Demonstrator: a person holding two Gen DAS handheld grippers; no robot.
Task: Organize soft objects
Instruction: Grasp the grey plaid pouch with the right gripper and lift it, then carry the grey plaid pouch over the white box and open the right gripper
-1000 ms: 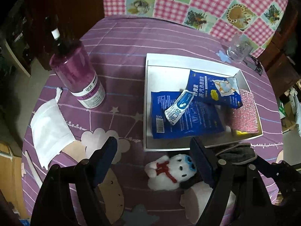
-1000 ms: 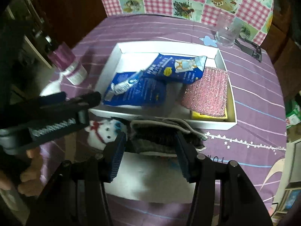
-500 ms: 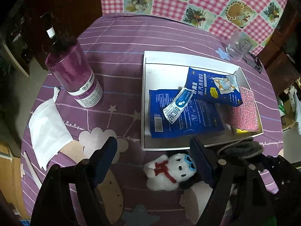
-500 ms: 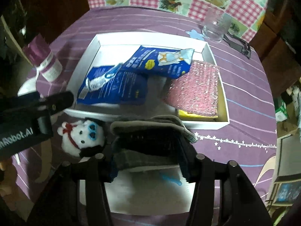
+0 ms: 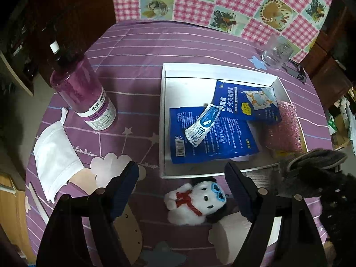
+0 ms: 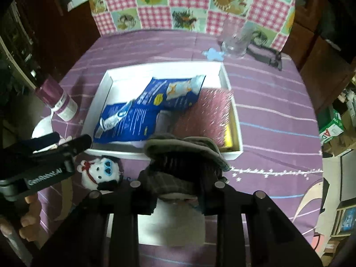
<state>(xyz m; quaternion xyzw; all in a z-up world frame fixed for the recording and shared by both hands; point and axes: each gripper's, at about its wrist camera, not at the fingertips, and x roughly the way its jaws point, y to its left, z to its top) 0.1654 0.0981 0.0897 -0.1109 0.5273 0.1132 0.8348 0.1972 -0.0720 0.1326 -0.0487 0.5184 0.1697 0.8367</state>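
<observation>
My right gripper [image 6: 178,178] has its jaws closing on a dark grey knitted piece [image 6: 184,151], which bunches up between the pads and hangs at the near edge of the white tray [image 6: 235,115]. In the left wrist view that knitted piece [image 5: 311,162] shows at the right. A white plush toy [image 5: 195,202] with a red scarf lies on the purple cloth just in front of the tray [image 5: 163,111]. My left gripper [image 5: 181,169] stands open above it, holding nothing. Inside the tray lie blue packets [image 5: 211,138] and a pink sponge [image 5: 284,131].
A purple bottle [image 5: 89,98] stands left of the tray, with a white face mask [image 5: 55,153] near the table's left edge. A clear glass [image 5: 276,53] and a black clip sit behind the tray. White paper [image 6: 173,220] lies under the right gripper.
The right jaws narrowed onto the knitted piece and carried it up off the table toward the tray's near edge. The left gripper and the plush toy stayed put.
</observation>
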